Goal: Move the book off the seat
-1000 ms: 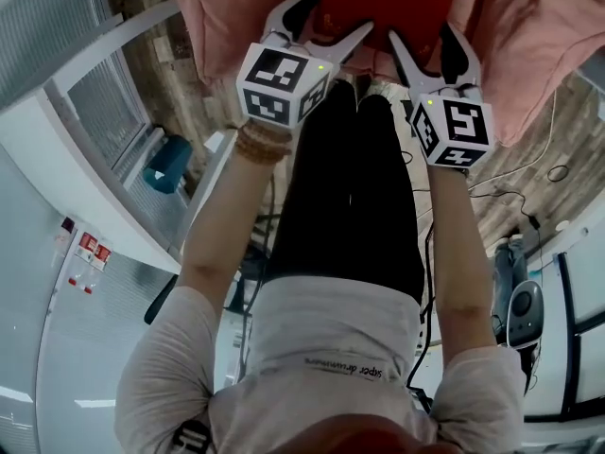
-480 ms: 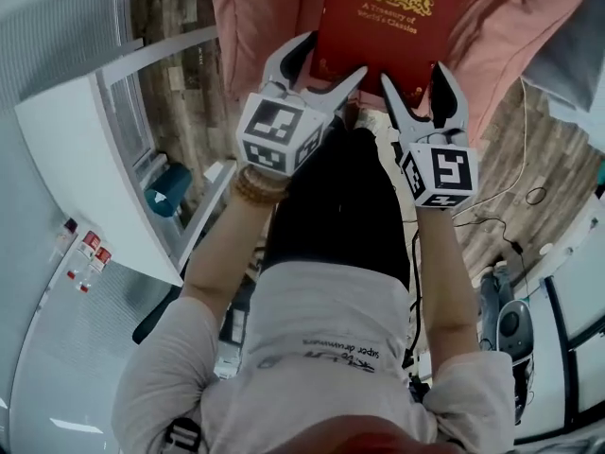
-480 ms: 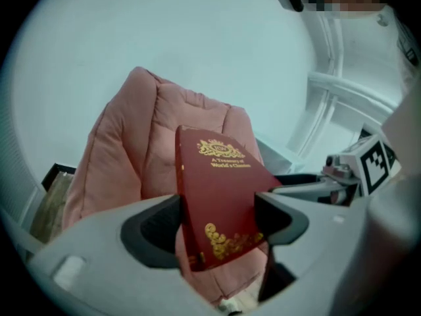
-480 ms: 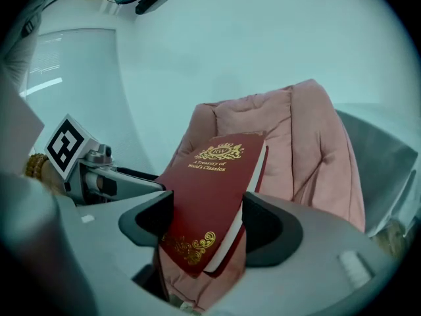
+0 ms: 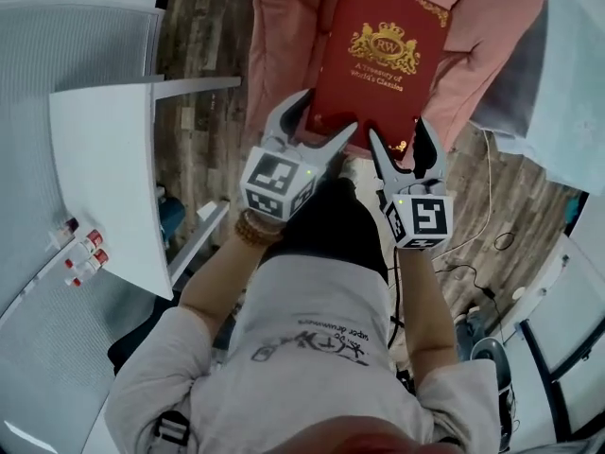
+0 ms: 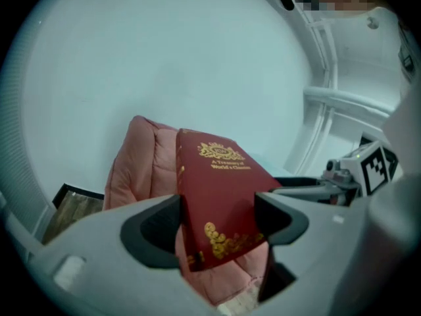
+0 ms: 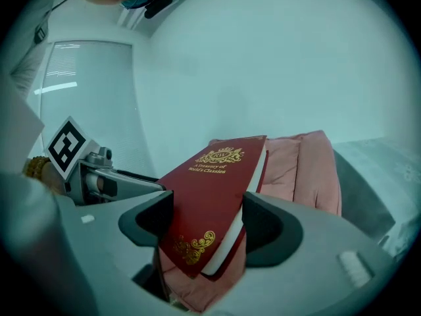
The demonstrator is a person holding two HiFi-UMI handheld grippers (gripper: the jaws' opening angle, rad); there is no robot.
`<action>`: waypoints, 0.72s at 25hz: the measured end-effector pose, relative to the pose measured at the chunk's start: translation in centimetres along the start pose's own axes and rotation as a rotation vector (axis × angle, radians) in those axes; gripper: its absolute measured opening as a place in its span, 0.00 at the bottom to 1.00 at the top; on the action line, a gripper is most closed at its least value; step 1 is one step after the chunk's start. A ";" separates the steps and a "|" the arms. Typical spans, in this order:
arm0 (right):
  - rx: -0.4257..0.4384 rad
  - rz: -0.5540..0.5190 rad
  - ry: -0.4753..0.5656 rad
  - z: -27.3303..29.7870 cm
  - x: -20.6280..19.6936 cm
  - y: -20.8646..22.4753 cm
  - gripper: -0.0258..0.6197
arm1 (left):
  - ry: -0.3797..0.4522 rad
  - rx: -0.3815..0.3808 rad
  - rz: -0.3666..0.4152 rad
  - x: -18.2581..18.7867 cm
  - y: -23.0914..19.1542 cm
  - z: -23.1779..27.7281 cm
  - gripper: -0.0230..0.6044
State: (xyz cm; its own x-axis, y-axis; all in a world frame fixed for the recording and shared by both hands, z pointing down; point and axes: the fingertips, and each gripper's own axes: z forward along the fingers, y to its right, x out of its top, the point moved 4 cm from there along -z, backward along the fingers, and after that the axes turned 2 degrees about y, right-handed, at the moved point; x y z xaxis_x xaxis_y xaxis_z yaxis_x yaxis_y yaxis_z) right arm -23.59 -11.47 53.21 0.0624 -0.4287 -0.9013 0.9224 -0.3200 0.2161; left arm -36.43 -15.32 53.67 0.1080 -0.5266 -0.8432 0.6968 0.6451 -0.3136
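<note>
Gripping the book [image 5: 378, 64] at its two near corners, we are holding it over the pink seat [image 5: 284, 36], the left tongs [image 5: 328, 112] and right tongs [image 5: 399, 130] each clamping one corner. We are judging it stiff and fairly heavy, its smooth red, gold-stamped cover likely slippery.

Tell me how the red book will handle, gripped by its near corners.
Probably stiff: the book looks like a hardcover, and its cover is flat though it is gripped only at the near end. Likely nose-heavy, since most of it overhangs past the left gripper and right gripper. The smooth cover could slip.
</note>
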 end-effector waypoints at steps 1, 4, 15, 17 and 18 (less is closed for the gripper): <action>0.003 0.000 0.004 -0.8 1.2 -0.7 0.56 | 0.003 0.005 0.004 1.1 0.6 -1.1 0.59; 0.013 -0.002 0.013 -3.3 4.5 -2.3 0.56 | 0.020 0.023 0.009 4.1 2.5 -4.0 0.59; 0.052 -0.053 0.103 -11.3 13.8 -6.6 0.56 | 0.113 0.067 0.038 12.2 9.2 -12.2 0.60; 0.052 -0.068 0.118 -12.9 15.1 -7.0 0.56 | 0.133 0.073 0.045 13.3 10.5 -13.3 0.60; 0.051 -0.075 0.123 -13.4 15.6 -7.3 0.56 | 0.140 0.074 0.047 13.7 11.0 -13.9 0.60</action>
State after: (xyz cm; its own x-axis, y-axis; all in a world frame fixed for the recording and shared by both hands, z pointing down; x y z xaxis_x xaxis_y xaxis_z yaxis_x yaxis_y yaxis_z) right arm -24.26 -4.47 32.48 0.0433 -0.2967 -0.9540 0.9059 -0.3911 0.1627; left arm -37.11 -7.78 32.60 0.0451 -0.4111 -0.9105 0.7439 0.6222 -0.2440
